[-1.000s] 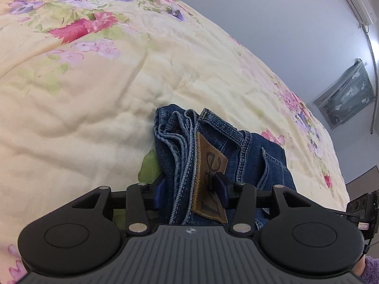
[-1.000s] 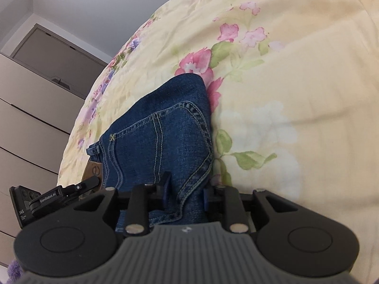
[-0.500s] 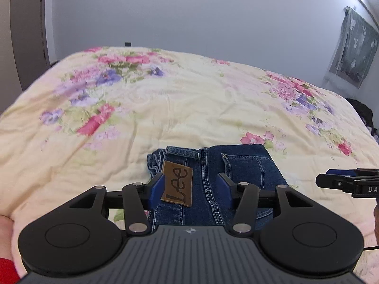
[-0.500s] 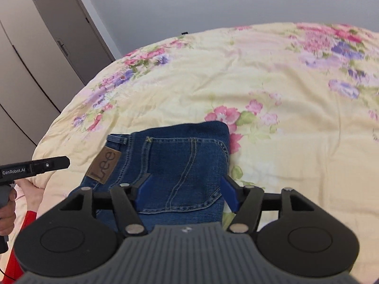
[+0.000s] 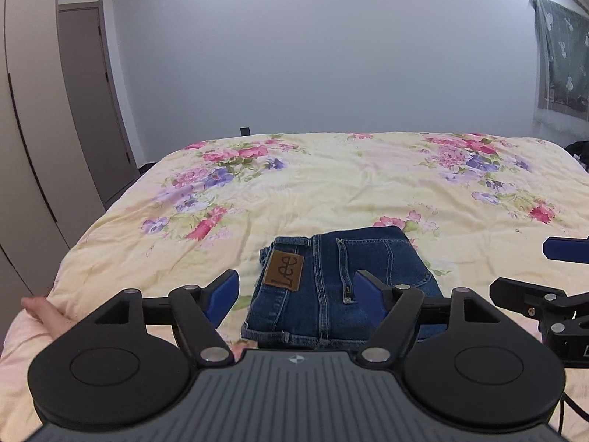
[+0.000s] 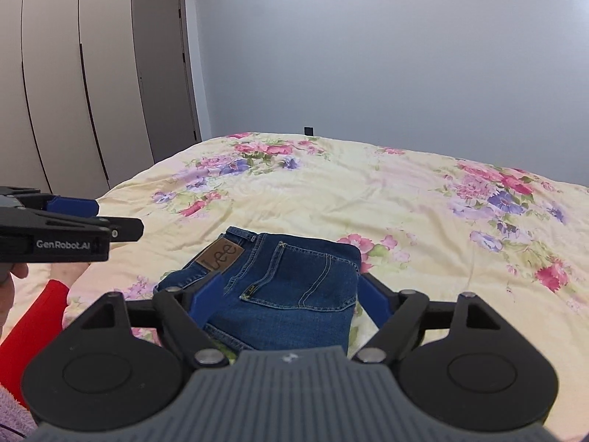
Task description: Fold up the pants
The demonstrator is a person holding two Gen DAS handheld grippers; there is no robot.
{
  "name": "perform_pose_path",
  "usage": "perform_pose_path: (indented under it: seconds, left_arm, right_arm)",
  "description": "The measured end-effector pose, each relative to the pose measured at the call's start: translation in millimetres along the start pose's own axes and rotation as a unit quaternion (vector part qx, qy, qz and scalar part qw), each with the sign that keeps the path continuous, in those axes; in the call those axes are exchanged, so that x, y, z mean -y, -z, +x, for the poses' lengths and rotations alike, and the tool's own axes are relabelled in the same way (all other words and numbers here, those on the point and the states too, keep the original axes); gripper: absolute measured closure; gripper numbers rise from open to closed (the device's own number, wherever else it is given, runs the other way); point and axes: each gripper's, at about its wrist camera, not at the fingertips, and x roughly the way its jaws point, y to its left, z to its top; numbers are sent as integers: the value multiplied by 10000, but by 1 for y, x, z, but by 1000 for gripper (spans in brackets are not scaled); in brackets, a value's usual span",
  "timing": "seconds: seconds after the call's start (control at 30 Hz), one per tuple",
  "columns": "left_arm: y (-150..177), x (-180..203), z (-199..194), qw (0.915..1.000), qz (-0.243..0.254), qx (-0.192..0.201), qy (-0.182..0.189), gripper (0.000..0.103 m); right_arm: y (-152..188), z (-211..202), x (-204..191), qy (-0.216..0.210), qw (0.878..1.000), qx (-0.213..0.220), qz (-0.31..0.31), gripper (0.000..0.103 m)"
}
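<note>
Two grippers hang over the bed, and both are letting go. The left gripper (image 5: 296, 291) has its blue jaws opening wide, with nothing pinched between them. The right gripper (image 6: 291, 296) is the same, its jaws opening and empty. The dark blue denim pants (image 5: 342, 280) lie under them, apart from both tools, folded into a small thick square with the brown leather patch (image 5: 284, 270) facing up. They sit near the front edge of the pale yellow quilt with pink and purple flowers (image 5: 331, 184).

It looks like the folding is done, or very nearly. One bottom corner by the waistband looks a bit bunched. The next move, I think, is just to check that the pile is neat, and press down any loose edge if it pops up.

Around the bed there is a grey wall, tall cream wardrobe doors (image 6: 66, 84), a grey door (image 6: 165, 70) and a green curtain (image 5: 561, 59). A red sleeve (image 6: 33, 316) shows at the left. Nothing lies in the way of the pants.
</note>
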Motion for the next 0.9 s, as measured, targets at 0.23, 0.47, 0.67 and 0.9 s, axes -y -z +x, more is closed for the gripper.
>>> perform_pose_path:
  seconds: [0.23, 0.47, 0.67, 0.9]
  left_arm:
    - [47, 13, -33, 9979, -86, 186, -618, 14]
    - [79, 22, -46, 9966, -280, 316, -707, 11]
    - [97, 18, -34, 9973, -413, -36, -601, 10]
    - [102, 18, -31, 9975, -393, -256, -528, 10]
  right_arm:
    - [47, -38, -24, 236, 9996, 172, 22, 22]
    - [89, -53, -37, 393, 9992, 38, 53, 22]
    - [103, -53, -34, 494, 9984, 101, 253, 21]
    - [107, -43, -39, 483, 9984, -78, 281, 21]
